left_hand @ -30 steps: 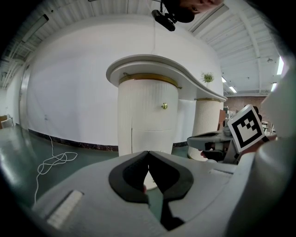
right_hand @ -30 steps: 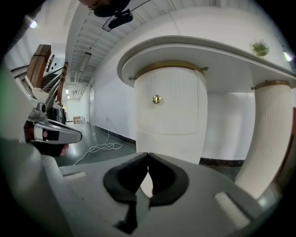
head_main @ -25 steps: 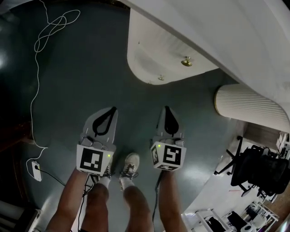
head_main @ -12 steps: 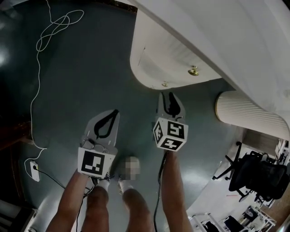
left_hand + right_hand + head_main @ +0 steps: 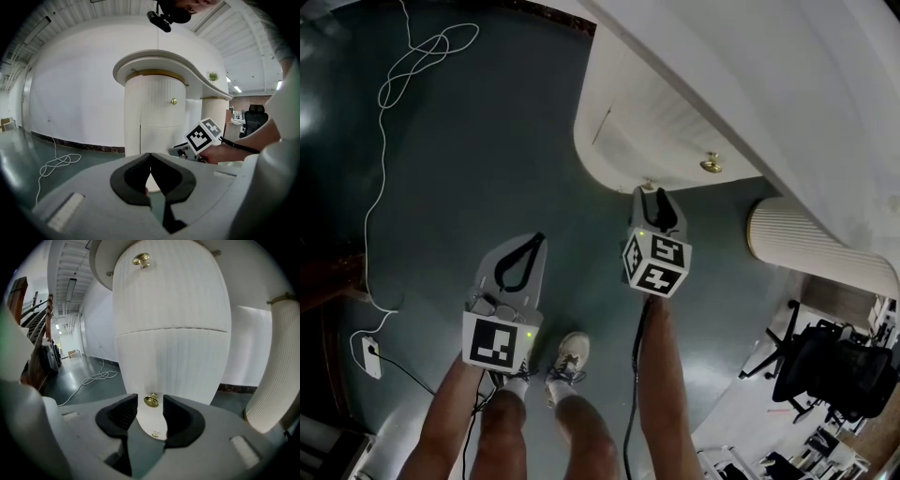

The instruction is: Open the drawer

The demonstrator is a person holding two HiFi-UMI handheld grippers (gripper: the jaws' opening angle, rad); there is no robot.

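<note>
Head view: dark grey-green floor point(image 5: 487, 169), smooth and a bit glossy, fills most of the frame. White wall behind in the left gripper view; open office space at far right.

Cabinet point(image 5: 666, 112): white, rounded column shape, fine vertical ribbing, standing on the floor under an overhanging curved top. A seam splits its front into upper and lower curved panels, each with a brass knob. A second ribbed white column point(image 5: 816, 244) stands just right of it.

Black office chair point(image 5: 834, 366) at lower right, well apart from the cabinet.

Drawer point(image 5: 168, 366): the lower ribbed panel, shut, flush with the cabinet, straight ahead of the right gripper.

Left gripper point(image 5: 534, 242): grey shell, black pads, held low over the floor, well short of the cabinet. Jaws pressed together at the tips, nothing between them.

Right gripper point(image 5: 654, 199): up against the cabinet's lower front. Jaws spread and have just been opening; the lower knob point(image 5: 151, 401) sits between the pads with a gap on each side, so no pinch.

Upper knob point(image 5: 141, 259): round brass, high on the upper panel.

White cable point(image 5: 394, 84): thin, looped loosely on the floor at far left.
</note>
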